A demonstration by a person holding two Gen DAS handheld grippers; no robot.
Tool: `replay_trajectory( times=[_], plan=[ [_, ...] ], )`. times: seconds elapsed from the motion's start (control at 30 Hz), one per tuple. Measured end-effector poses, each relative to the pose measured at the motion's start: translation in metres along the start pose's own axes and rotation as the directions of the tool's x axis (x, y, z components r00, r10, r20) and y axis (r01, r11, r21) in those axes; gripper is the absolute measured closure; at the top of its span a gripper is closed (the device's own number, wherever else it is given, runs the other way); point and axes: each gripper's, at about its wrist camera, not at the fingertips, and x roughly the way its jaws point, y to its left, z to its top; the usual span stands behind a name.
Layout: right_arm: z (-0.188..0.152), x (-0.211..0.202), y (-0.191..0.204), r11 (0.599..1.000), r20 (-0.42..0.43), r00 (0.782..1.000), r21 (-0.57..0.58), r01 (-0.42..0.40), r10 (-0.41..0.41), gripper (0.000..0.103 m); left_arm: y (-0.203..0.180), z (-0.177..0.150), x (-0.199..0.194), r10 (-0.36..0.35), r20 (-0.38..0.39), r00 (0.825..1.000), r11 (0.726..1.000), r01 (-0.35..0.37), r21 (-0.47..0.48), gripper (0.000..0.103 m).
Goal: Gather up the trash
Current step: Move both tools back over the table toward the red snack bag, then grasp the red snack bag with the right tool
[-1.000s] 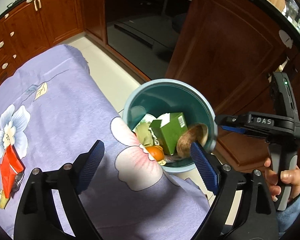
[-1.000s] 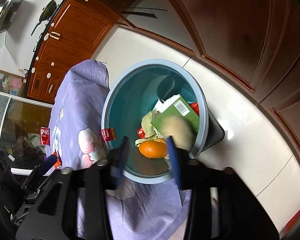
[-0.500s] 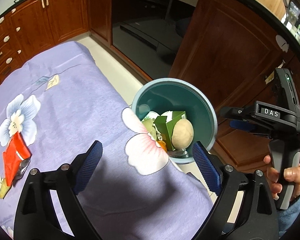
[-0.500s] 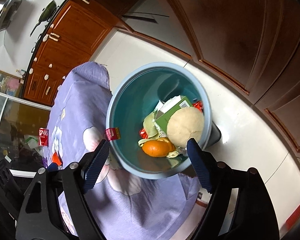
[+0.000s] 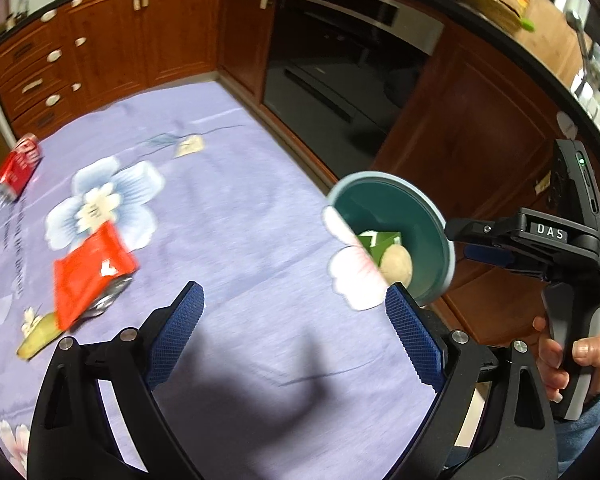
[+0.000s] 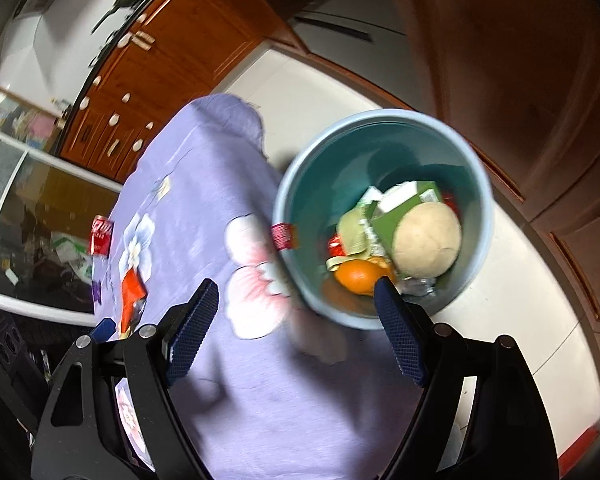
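Observation:
A teal bin (image 6: 384, 136) (image 5: 428, 216) stands on the floor by the table's edge. It holds a round beige bun (image 6: 427, 241) (image 5: 398, 266), a green carton (image 6: 388, 228), an orange (image 6: 356, 276) and scraps. My right gripper (image 6: 296, 308) hangs open and empty above the table edge beside the bin; it also shows at the right of the left wrist view (image 5: 476, 242). My left gripper (image 5: 294, 304) is open and empty over the purple cloth. On the cloth lie a red wrapper (image 5: 90, 272) (image 6: 132, 290), a red can (image 5: 18, 164) (image 6: 101, 236) and a yellowish scrap (image 5: 38, 338).
A purple flowered cloth (image 5: 228, 208) covers the table. Wooden cabinets (image 5: 112, 44) and a dark oven front (image 5: 340, 64) ring the white tiled floor (image 6: 512, 280). A hand (image 5: 572, 364) holds the right gripper's handle. A small red tag (image 6: 284, 236) sits on the bin's rim.
The right gripper opened and let the bun drop into the bin. Both grippers then drew back from the bin over the table, bringing the wrapper and can into view.

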Motion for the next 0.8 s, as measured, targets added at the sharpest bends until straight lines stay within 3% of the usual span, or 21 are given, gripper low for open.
replay_trajectory(
  times=[0.43,0.8],
  plan=[
    [-0.027,0.042,0.121,0.98,-0.085,0.996,-0.199,-0.001,-0.016,0.027,0.109,-0.041,-0.051,0.082,0.061,0.995,0.986,-0.072,-0.149,0.01],
    [-0.053,0.113,0.221,0.934,-0.207,0.978,-0.355,-0.037,-0.039,0.027,0.222,-0.087,-0.062,0.163,0.01,0.987,0.945,-0.154,-0.289,0.01]
  ],
)
